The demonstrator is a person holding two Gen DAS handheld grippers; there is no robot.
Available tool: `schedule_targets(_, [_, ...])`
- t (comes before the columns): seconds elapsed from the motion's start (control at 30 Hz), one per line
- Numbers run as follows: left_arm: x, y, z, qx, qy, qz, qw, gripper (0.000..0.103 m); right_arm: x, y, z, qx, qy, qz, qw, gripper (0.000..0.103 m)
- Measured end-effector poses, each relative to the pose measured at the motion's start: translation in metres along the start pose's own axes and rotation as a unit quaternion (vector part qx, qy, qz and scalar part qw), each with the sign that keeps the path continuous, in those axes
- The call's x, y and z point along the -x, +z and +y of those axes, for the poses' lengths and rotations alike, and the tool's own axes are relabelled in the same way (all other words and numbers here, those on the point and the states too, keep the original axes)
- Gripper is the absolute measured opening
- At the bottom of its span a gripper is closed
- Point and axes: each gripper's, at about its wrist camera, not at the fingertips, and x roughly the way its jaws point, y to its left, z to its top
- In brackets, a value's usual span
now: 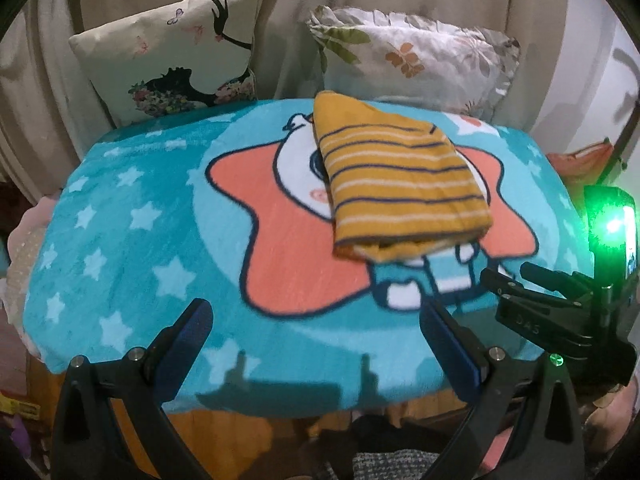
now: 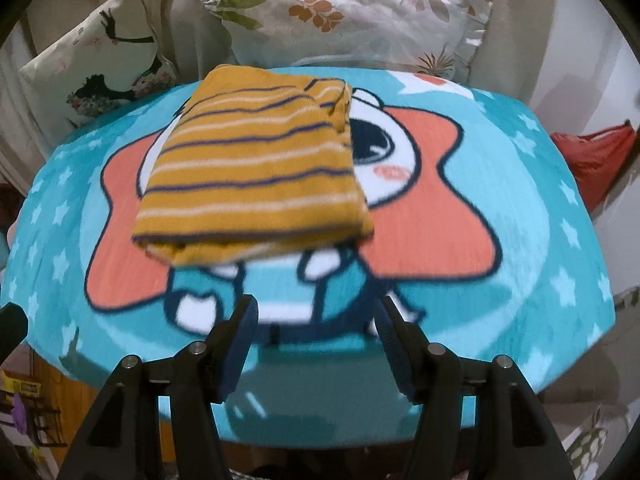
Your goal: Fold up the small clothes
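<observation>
Folded striped garment [image 2: 252,172] – near edge blurred, inner layers hidden

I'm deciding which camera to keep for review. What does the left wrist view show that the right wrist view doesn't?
Only the left wrist view shows the right gripper from the side, with a green light on its body, and the open left gripper.

Only the right wrist view shows the right gripper's own fingers, apart and empty.

Both show the folded yellow striped garment lying on the turquoise star blanket, with two pillows behind.
</observation>
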Motion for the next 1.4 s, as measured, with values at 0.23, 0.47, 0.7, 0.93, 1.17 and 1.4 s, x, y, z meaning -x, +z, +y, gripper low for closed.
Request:
schedule_targets(0.23, [0.008, -0.025, 0.003, -0.015, -0.013, 0.014, 0.9997, 0.103, 0.013, -0.034, 0.008, -0.015, -0.009, 0.004, 1.000, 0.066])
schedule_targets(0.47, [0.005, -0.046, 0.003, -0.023, -0.039, 0.036, 0.9983, 0.103, 0.022, -0.046, 0.019, -0.013, -0.018, 0.000, 1.000, 0.067])
schedule_targets(0.7, [-0.001, -0.056, 0.007, -0.009, -0.061, 0.055, 0.9965, 0.103, 0.029, -0.053, 0.026, -0.007, -0.031, 0.000, 1.000, 0.069])
schedule_targets(0.93, [-0.002, -0.058, 0.013, 0.004, -0.065, 0.060, 0.9960, 0.103, 0.029, -0.056, 0.028, -0.006, -0.038, 0.004, 0.999, 0.069])
schedule_targets(1.17, [-0.004, -0.058, 0.013, 0.006, -0.066, 0.065, 0.9957, 0.103, 0.028, -0.056, 0.034, 0.004, -0.038, 0.007, 0.999, 0.070])
schedule_targets(1.4, [-0.011, -0.059, 0.012, 0.011, -0.069, 0.075, 0.9947, 0.103, 0.023, -0.054, 0.033, 0.003, -0.037, 0.014, 0.999, 0.070])
